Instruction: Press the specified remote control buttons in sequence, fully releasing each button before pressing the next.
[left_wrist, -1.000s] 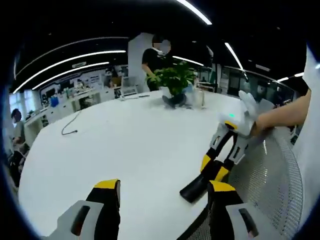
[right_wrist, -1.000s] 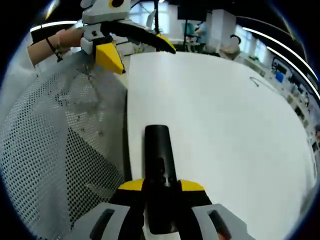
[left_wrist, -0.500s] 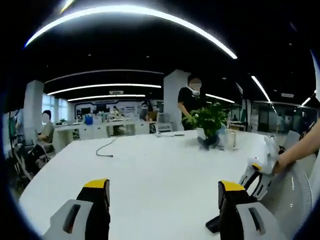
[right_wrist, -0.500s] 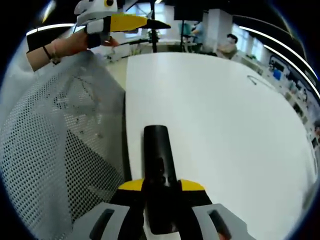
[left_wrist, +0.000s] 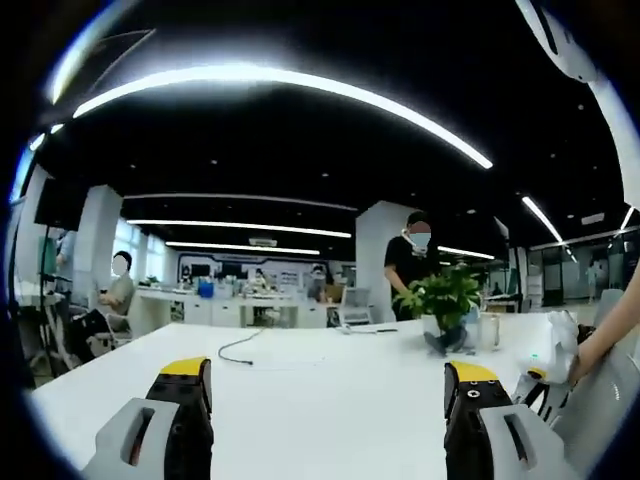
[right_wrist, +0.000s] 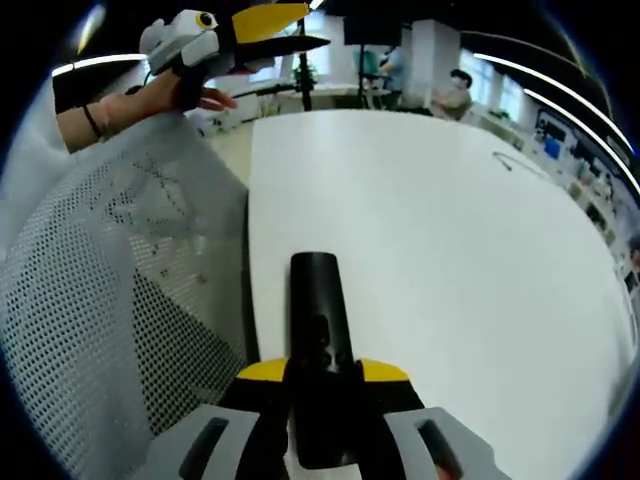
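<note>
Left gripper (left_wrist: 325, 425) has been raised off the table (right_wrist: 430, 250), jaws spread and empty, while the remote (right_wrist: 321, 345) is kept pinched by right gripper (right_wrist: 323, 385) at the table's edge.

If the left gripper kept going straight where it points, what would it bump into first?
Probably nothing soon. The left gripper is open and points level above the white table, across it toward far desks. The cable and the plant lie off to the sides, though depth is hard to judge.
</note>
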